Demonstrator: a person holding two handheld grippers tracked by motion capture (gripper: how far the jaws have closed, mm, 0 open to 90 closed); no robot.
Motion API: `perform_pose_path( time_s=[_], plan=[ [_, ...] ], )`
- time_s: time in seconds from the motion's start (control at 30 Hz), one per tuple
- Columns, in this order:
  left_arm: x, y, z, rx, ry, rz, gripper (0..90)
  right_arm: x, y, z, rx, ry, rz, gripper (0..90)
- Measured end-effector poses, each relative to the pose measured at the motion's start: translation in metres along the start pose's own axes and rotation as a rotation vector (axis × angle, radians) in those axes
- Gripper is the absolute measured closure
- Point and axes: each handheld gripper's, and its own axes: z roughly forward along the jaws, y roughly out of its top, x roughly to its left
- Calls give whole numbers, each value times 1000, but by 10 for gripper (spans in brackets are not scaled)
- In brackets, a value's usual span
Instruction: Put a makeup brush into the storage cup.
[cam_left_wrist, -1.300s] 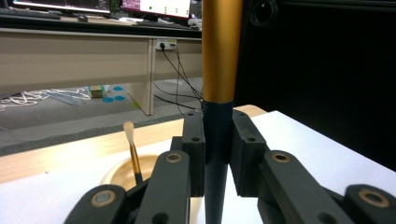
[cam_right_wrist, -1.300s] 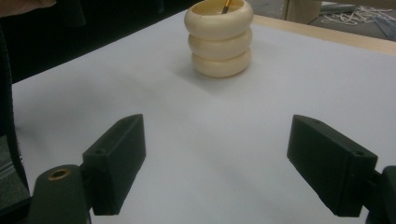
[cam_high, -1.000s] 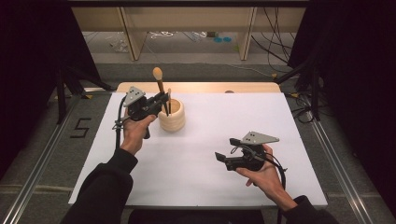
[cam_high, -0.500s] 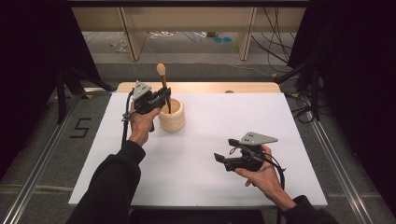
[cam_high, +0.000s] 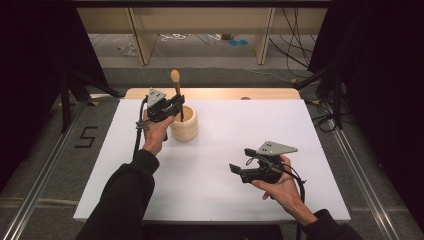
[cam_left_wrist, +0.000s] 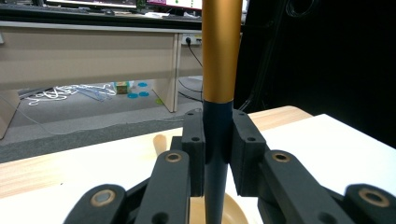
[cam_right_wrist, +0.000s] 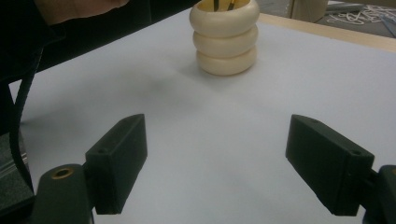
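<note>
1. Compared with a second ago, the left gripper (cam_high: 167, 106) is sitting farther back over the cup (cam_high: 184, 123), and the brush (cam_high: 176, 86) it is holding is riding higher; the right gripper (cam_high: 246, 166) is resting where it was.
2. Left fingers (cam_left_wrist: 193, 154) are pinching the brush's dark handle just below the gold ferrule; its lower end is hanging inside the cup, on the table (cam_high: 250, 125) at the back left.
3. Right fingers (cam_right_wrist: 116, 163) are spread wide, holding nothing.
4. Judging by looks, the brush is light, stiff and smooth, so it may be slipping or swivelling; gripping the handle is safest.
5. The cup looks light and tippable.
</note>
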Motion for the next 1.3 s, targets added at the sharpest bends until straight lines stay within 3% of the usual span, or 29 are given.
perform_pose_path(
  time_s=[0.67,0.73,0.97,1.0,1.03,1.17,1.3],
  plan=[
    [8,-19,8,50,35,-17,776,0,-1,2,1,11,3,225],
    [8,-20,10,56,34,-19,776,0,-1,1,20,16,7,225],
    [7,-24,14,86,11,-23,766,0,-1,3,8,14,-1,226],
    [7,-25,14,96,1,-32,743,1,-1,2,25,21,11,226],
    [8,-26,15,102,1,-23,711,0,-1,3,6,13,3,226],
    [8,-24,11,130,17,6,475,-1,-1,3,11,13,8,226],
    [10,-20,6,104,16,9,406,-1,-1,3,10,13,13,226]
  ],
)
